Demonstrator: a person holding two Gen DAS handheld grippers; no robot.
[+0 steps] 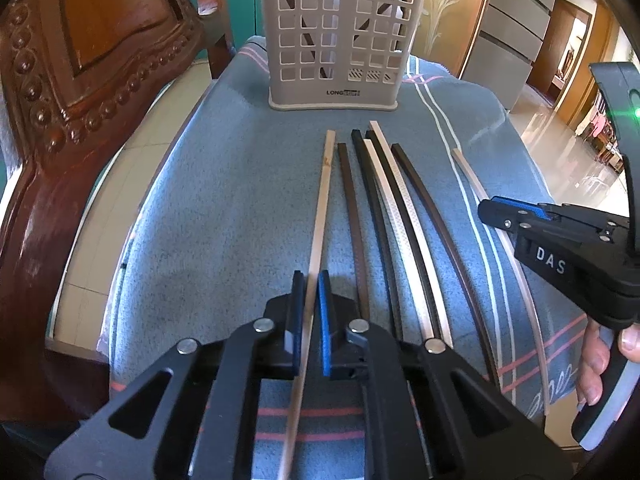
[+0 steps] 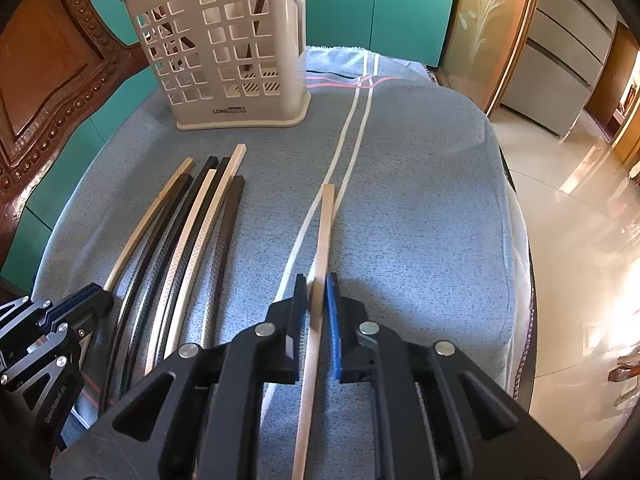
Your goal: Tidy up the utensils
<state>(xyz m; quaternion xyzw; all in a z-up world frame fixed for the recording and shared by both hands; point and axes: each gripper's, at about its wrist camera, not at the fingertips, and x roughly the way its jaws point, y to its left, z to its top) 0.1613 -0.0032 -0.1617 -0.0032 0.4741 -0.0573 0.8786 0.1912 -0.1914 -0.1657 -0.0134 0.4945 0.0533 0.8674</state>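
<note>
Several chopsticks, dark and pale, lie side by side (image 1: 384,200) (image 2: 192,232) on a blue towel (image 1: 224,208). At the left end of the row lies a pale wooden chopstick (image 1: 326,184); my left gripper (image 1: 310,280) (image 2: 92,296) is shut on its near part. A second pale chopstick (image 2: 325,224) (image 1: 468,172) lies apart on the right, over the towel's white stripes. My right gripper (image 2: 316,284) (image 1: 490,208) is shut on it. Both chopsticks still rest on the towel. Behind them stands a beige slotted utensil holder (image 1: 336,36) (image 2: 228,52) with dark sticks inside.
A carved wooden chair back (image 1: 80,80) rises close on the left. The towel covers a rounded table whose edge drops to a shiny tiled floor (image 2: 580,240) on the right. A person's hand (image 1: 596,360) holds the right gripper's handle.
</note>
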